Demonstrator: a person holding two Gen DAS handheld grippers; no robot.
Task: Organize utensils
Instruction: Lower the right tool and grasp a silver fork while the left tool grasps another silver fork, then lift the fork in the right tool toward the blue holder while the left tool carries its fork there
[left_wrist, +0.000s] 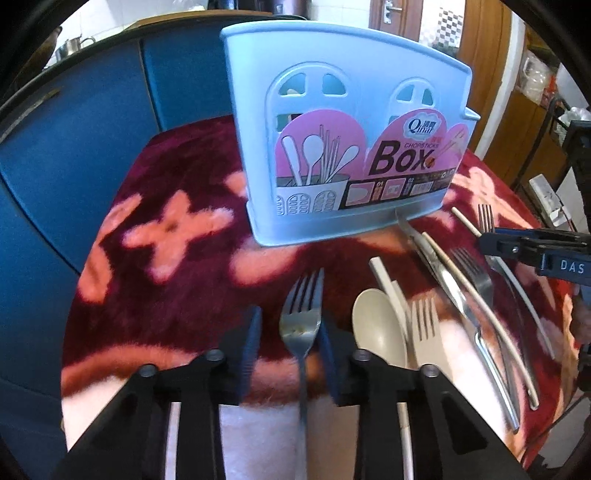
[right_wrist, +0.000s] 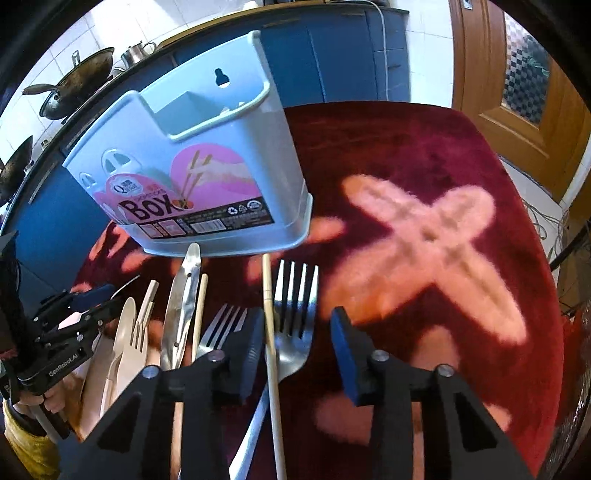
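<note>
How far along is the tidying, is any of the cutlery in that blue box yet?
Barely started. Nothing shows above the rim of the blue box, though its inside is mostly hidden. In hand: the left gripper straddles a metal fork, the right gripper another fork beside a chopstick. Still lying on the blanket: beige spoon, beige fork, knife.

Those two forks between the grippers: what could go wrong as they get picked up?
The right gripper has a chopstick lying beside its fork between the jaws, so it may grab both, or the fork may slip. The left gripper straddles its fork off-centre, so the fork could twist. The blue utensil box might tip when loaded.
</note>
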